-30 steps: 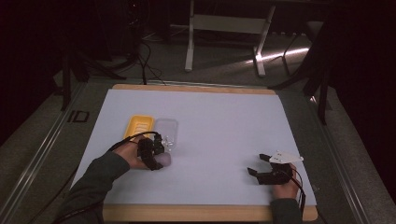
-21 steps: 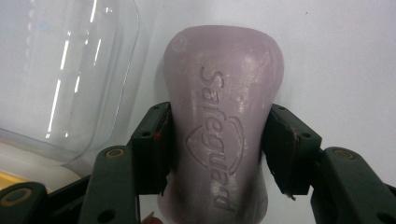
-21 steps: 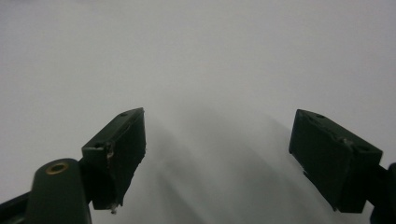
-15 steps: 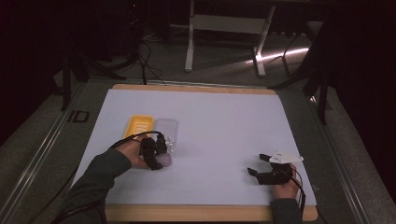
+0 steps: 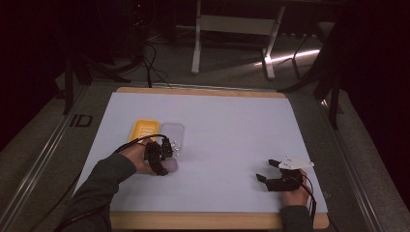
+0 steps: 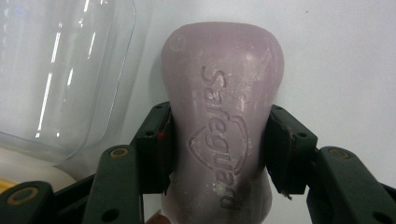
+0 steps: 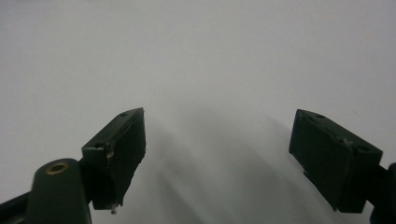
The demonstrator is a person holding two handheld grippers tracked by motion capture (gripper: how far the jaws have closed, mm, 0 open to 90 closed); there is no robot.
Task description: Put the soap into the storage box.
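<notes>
- Soap (image 6: 222, 135) clamped in left tool (image 6: 219, 154), jaws just closing on it.
- Right tool (image 7: 219, 158) apart, bare counter (image 5: 227, 125) below.
- Risk: slick soap squirts toward lid (image 6: 60, 74) at 10 o'clock.

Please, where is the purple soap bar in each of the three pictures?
High view: soap bar lower left of centre, at the left tool.
Left gripper view: soap bar in the centre, pads pressing both sides.
Right gripper view: not in it.
Shared landmark: clear tray beside the soap.
</notes>
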